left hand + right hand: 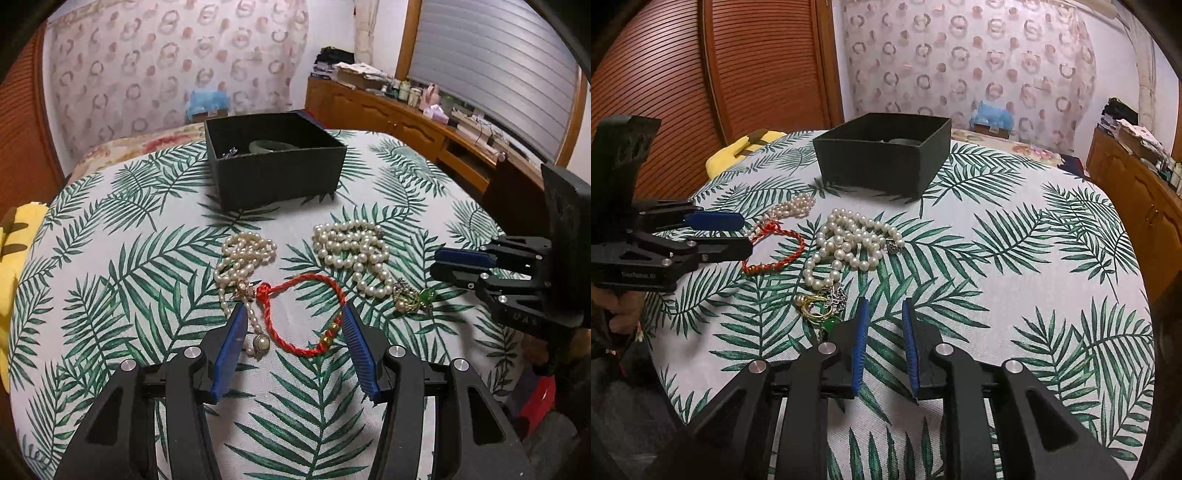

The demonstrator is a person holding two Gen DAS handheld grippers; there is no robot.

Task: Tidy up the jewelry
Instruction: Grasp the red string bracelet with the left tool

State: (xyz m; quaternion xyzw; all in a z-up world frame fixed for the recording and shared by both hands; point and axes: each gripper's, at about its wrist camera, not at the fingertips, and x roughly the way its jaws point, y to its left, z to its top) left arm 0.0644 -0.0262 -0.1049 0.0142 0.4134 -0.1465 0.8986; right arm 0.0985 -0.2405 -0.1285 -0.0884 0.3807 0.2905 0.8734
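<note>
Leaf-print cloth (110,258), red cord bracelet (306,314) – gold beads

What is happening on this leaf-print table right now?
A person holds two grippers over loose jewelry. The left gripper stands open astride the red cord bracelet; the right gripper is slightly open, holding nothing, beside the green-stone piece. Pearl necklaces lie unsorted before the black box.

Green palm-leaf print on white tablecloth (122,280); red cord bracelet (306,314) between blue-padded tongs; white pearls (354,251) beyond; black box (277,173) farther.
</note>
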